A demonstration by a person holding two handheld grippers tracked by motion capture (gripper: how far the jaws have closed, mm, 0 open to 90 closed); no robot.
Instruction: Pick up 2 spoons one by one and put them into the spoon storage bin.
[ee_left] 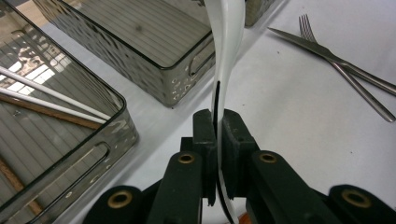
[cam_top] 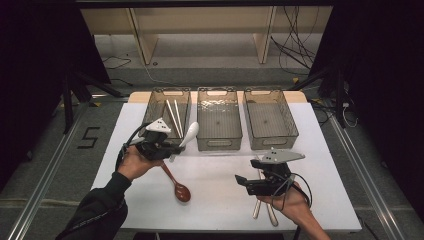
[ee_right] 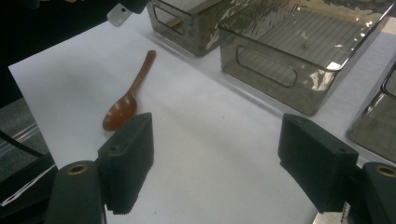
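- Clamped in my left gripper [cam_top: 175,147] is the white spoon [cam_top: 189,134]; in the left gripper view the jaws pinch its handle [ee_left: 219,116] edge-on, and the bowl end rises away beyond the tips.
- Left hand [cam_top: 131,162] sits just behind that gripper, forearm coming in low, tool lifted off the white table [cam_top: 215,185] and aimed toward the bins.
- Right gripper [cam_top: 242,182] I see held level above the table, jaws wide apart with nothing between them, my right hand [cam_top: 290,202] beneath it, palm up.
- Just ahead of the left gripper sits the left bin [cam_top: 155,107], holding pale chopsticks [cam_top: 174,117]; the left gripper view also shows a brown stick [ee_left: 42,111] beside them.
- Next to it, past the spoon's bowl, the middle bin [cam_top: 219,142] looks bare inside; so does the right bin [cam_top: 270,140], ahead of the right gripper.
- Below the left gripper a wooden spoon [cam_top: 179,187] lies flat on the table.
- Under my right hand lie a knife [ee_left: 303,42] and fork [ee_left: 350,74], crossing each other.
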